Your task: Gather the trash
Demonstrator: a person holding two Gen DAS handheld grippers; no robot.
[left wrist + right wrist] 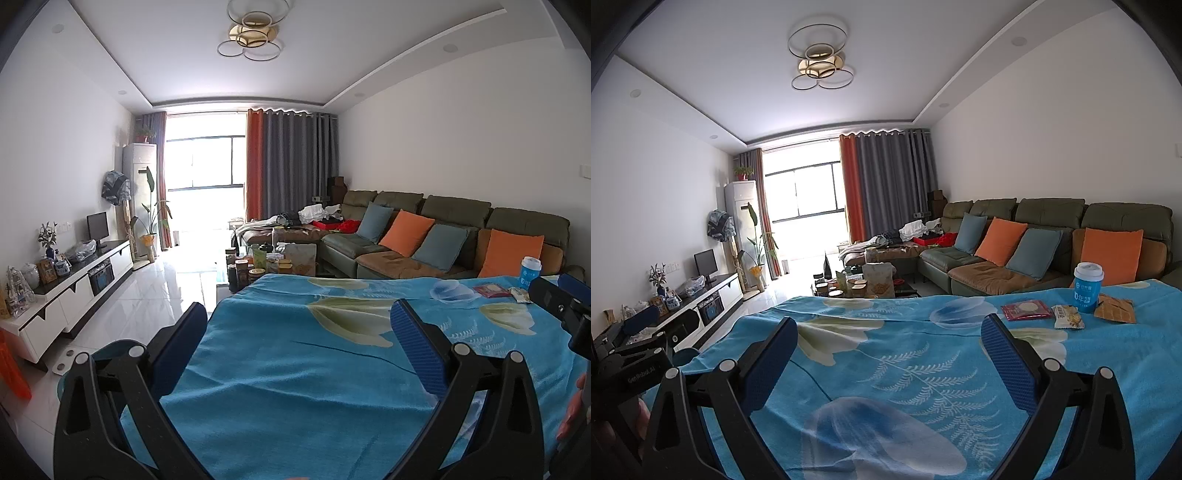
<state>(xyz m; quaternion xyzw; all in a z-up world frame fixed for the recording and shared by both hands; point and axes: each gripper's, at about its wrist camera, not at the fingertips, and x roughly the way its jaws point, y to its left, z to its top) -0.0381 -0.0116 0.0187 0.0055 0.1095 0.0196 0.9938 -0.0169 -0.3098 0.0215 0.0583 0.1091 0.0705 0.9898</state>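
A table under a blue floral cloth (pixel 905 369) fills the foreground of both views. At its far right corner stands a blue and white paper cup (pixel 1087 286). Beside it lie a red wrapper (pixel 1027 310), a white and yellow snack wrapper (pixel 1068 317) and a brown wrapper (pixel 1115 310). My right gripper (pixel 890 330) is open above the cloth, short of these and to their left, with nothing between its fingers. My left gripper (pixel 299 321) is also open and holds nothing, near the table's left side. From there the cup (pixel 530 272) and red wrapper (pixel 490 290) show far right.
A green and brown sofa (pixel 997 269) with orange and blue cushions runs along the right wall. A low table crowded with jars (pixel 258 266) stands beyond the cloth. A white TV cabinet (pixel 74 295) lines the left wall. A teal round rim (pixel 110 350) sits by the table's left edge.
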